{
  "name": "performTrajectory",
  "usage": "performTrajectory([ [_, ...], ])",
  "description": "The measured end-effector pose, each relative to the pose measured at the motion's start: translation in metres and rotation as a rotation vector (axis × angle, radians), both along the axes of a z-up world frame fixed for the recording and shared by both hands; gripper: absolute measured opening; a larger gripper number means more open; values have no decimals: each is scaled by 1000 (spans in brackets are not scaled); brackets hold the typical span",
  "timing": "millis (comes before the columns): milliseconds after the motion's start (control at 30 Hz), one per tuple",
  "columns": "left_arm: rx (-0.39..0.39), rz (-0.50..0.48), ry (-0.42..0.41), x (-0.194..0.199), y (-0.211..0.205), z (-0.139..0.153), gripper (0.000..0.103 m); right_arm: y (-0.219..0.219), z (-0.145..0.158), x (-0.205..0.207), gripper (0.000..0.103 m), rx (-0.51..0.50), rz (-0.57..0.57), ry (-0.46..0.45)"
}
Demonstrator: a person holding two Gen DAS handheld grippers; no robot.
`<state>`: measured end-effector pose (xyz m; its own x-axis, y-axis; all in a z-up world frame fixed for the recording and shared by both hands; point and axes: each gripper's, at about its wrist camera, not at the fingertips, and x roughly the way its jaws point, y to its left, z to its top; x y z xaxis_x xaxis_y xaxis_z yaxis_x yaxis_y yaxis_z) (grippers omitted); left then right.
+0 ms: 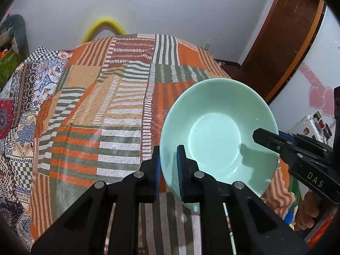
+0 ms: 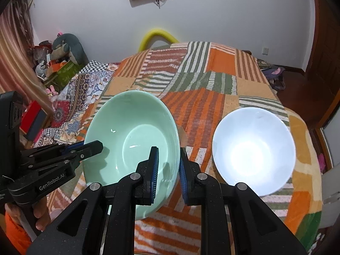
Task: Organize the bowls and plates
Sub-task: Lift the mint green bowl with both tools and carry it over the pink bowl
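Note:
A mint-green bowl (image 1: 218, 131) is held tilted above the patchwork-covered table (image 1: 119, 106). My left gripper (image 1: 169, 170) is shut on its left rim, one blue pad inside and one outside. My right gripper (image 2: 169, 170) is shut on its opposite rim, and shows in the left wrist view (image 1: 267, 140). The bowl also shows in the right wrist view (image 2: 131, 144), where the left gripper (image 2: 91, 146) reaches in from the left. A white bowl (image 2: 254, 150) sits upright on the cloth to the right of the green one.
The striped orange, green and white cloth (image 2: 212, 80) covers the table. A yellow curved chair back (image 2: 158, 35) stands at the far edge. Clutter and boxes (image 2: 61, 63) lie left, a wooden door (image 1: 286, 42) right. A fridge (image 1: 314, 110) stands near right.

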<state>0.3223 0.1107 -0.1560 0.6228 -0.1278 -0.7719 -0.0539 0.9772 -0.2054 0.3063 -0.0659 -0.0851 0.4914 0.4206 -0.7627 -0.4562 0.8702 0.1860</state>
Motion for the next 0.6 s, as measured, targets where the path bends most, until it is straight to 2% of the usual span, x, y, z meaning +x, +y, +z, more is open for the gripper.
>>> performTrajectory([
  [200,35,5,-52,-29,-8,24,13,-4,17,-21,17,18,10,-33],
  [367,31,-1,-76,-55,-11,40,13,-8,30,-35,17,36,11,-58],
  [600,34,-6,-88,-88,-14,49,13,-11,41,-60,17,60,16,-85],
])
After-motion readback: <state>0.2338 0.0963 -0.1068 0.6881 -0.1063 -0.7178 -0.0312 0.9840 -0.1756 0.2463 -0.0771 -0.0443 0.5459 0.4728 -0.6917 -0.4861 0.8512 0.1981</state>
